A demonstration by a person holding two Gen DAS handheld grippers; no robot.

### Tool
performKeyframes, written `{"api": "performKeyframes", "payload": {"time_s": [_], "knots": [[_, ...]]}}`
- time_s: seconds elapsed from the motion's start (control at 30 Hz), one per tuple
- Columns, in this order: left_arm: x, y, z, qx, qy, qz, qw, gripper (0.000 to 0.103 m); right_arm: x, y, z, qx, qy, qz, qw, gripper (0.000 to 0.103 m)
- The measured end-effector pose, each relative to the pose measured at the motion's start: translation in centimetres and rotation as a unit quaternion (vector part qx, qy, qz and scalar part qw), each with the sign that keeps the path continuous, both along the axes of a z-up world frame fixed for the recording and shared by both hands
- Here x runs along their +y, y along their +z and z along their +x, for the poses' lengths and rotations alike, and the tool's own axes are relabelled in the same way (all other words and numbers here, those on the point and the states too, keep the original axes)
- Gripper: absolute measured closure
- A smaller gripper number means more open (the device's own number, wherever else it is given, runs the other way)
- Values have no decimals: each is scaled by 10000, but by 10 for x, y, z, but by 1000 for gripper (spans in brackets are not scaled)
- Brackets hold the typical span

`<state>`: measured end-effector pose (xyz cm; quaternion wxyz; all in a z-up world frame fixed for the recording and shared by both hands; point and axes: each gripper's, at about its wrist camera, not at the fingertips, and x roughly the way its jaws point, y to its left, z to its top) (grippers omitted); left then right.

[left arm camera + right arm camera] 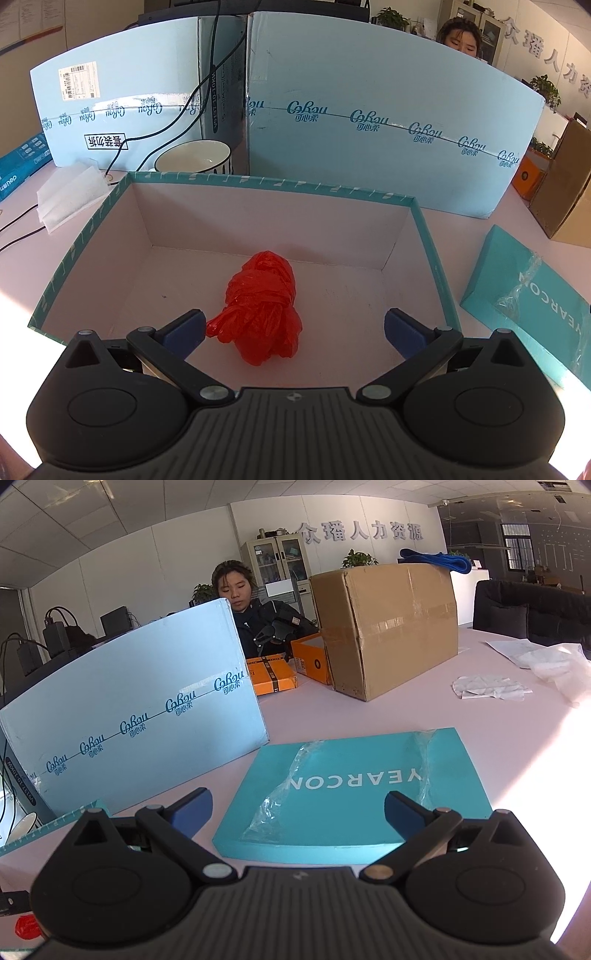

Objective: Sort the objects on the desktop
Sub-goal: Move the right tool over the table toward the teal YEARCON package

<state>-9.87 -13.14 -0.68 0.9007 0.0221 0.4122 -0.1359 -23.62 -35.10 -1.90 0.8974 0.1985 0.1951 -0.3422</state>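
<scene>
A crumpled red plastic bag (262, 306) lies on the floor of an open teal-rimmed box (277, 182). My left gripper (293, 334) is open above the box's near side, and the bag lies loose between and just beyond its blue pads. My right gripper (297, 812) is open and empty over the near edge of the teal box lid (354, 794), which lies flat on the table and is marked YEARCON. The lid also shows in the left wrist view (532, 299), right of the box.
A light blue carton wall (369, 110) stands behind the box, with a white bowl (194, 157) and white foam packing (70, 192) to its left. A brown carton (384, 627), orange boxes (273, 674) and crumpled white paper (487, 686) sit further back. A person sits behind.
</scene>
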Motion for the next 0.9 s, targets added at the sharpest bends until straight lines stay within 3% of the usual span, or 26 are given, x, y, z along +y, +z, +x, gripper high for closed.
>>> {"api": "performKeyframes", "payload": {"time_s": [0.23,0.9], "knots": [[-6,-6,6,186,-30,128,9997,0,-3,-4,7,295,-112,-78,9995,2],[-32,-15,11,432,-359,295,9980,0,-24,-11,-16,400,-551,52,9977,2]]}}
